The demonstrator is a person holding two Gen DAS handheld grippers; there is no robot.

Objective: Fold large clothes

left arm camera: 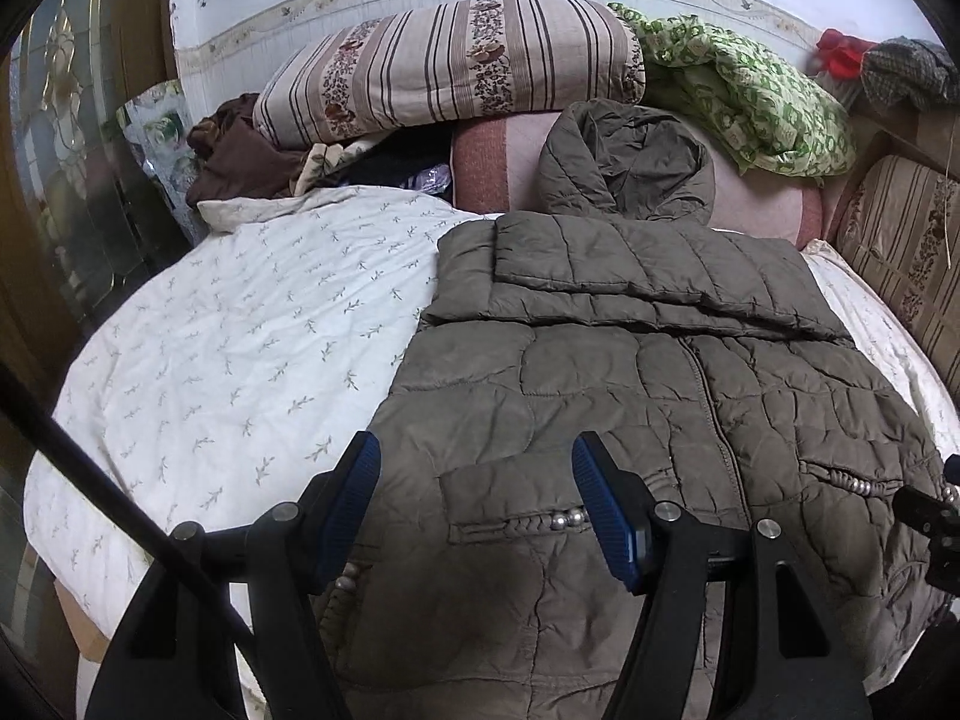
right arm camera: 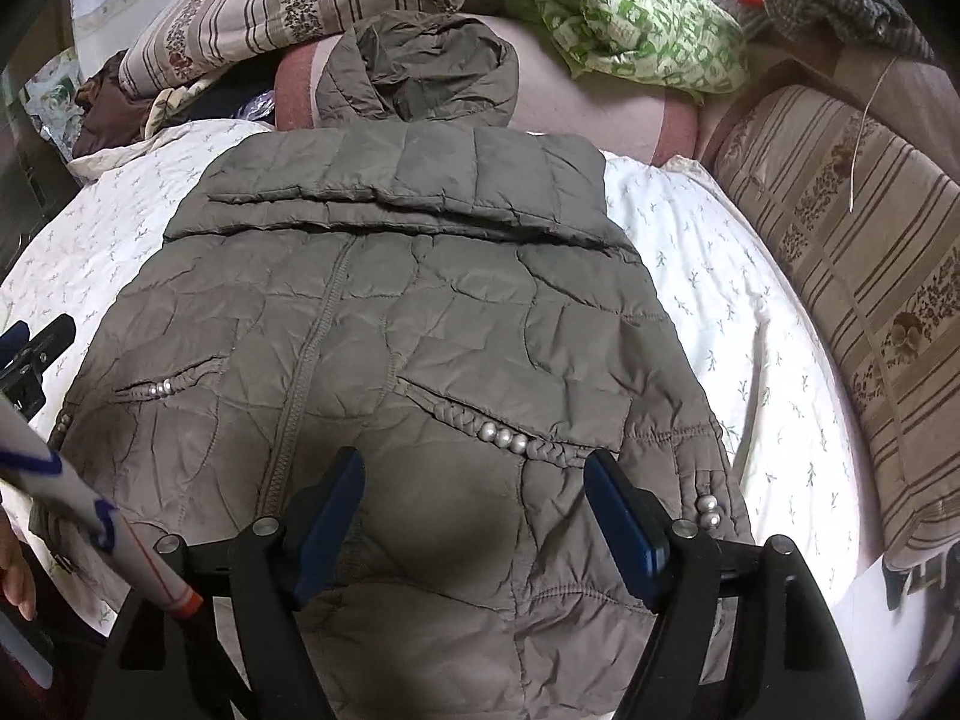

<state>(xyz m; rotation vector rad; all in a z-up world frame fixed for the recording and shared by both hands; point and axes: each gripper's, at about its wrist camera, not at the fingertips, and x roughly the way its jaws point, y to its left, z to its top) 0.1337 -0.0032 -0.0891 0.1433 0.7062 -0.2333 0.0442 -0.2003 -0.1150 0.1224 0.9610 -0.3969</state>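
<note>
At the far left corner of the bed (left arm camera: pixel 198 324), brown clothes (left arm camera: pixel 240 156) are half hidden under a striped pillow (left arm camera: pixel 456 66). The left gripper (left arm camera: pixel 477 468) has its jaws apart and nothing between them; it hangs over the left hem of the padded jacket (right arm camera: pixel 384 324). The jacket lies flat in the middle of the bed, with its hood toward the far edge; its near hem is cut off. The right gripper (right arm camera: pixel 474 480) is also apart and empty. I can read no label.
</note>
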